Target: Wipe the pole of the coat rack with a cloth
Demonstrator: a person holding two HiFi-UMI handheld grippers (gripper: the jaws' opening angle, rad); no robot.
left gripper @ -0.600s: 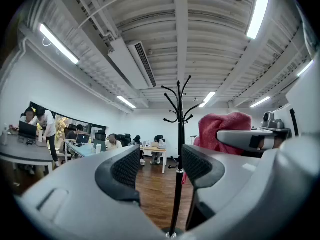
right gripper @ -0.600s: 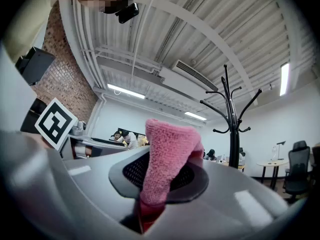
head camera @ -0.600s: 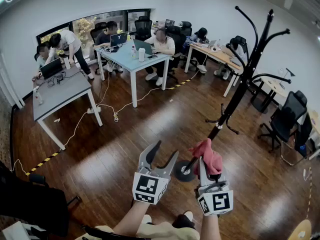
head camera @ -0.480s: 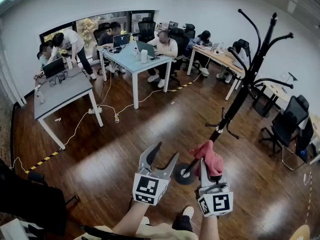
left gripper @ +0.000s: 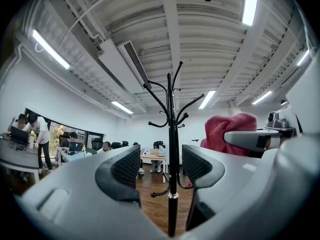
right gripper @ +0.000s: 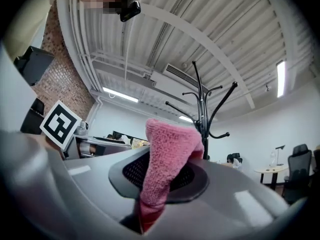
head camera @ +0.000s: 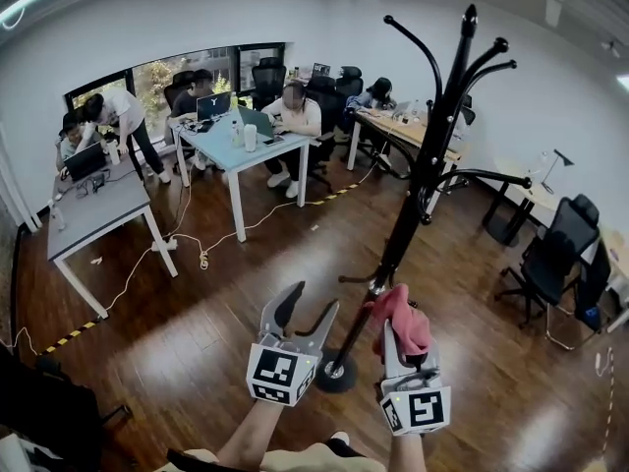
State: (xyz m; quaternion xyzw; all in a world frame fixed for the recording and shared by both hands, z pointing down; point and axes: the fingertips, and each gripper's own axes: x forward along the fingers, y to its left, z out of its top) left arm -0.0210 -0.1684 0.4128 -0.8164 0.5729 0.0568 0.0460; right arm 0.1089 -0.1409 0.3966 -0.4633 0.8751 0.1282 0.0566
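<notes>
Base (head camera: pixel 330 377) is shown only in head view. Pole (head camera: pixel 418 190) is stood upright (long axis vertical). Left gripper (left gripper: pixel 161 170) is held open, empty; cloth (right gripper: pixel 167 154) is clamped in right gripper (right gripper: pixel 165 180).

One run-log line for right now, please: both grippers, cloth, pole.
left gripper: open, empty, left of coat rack pole | right gripper: shut on pink cloth | pink cloth: beside coat rack pole, contact unclear

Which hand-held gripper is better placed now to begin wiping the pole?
The right hand-held gripper: it is shut on the pink cloth, beside the pole. The left hand-held gripper is open and empty.
</notes>
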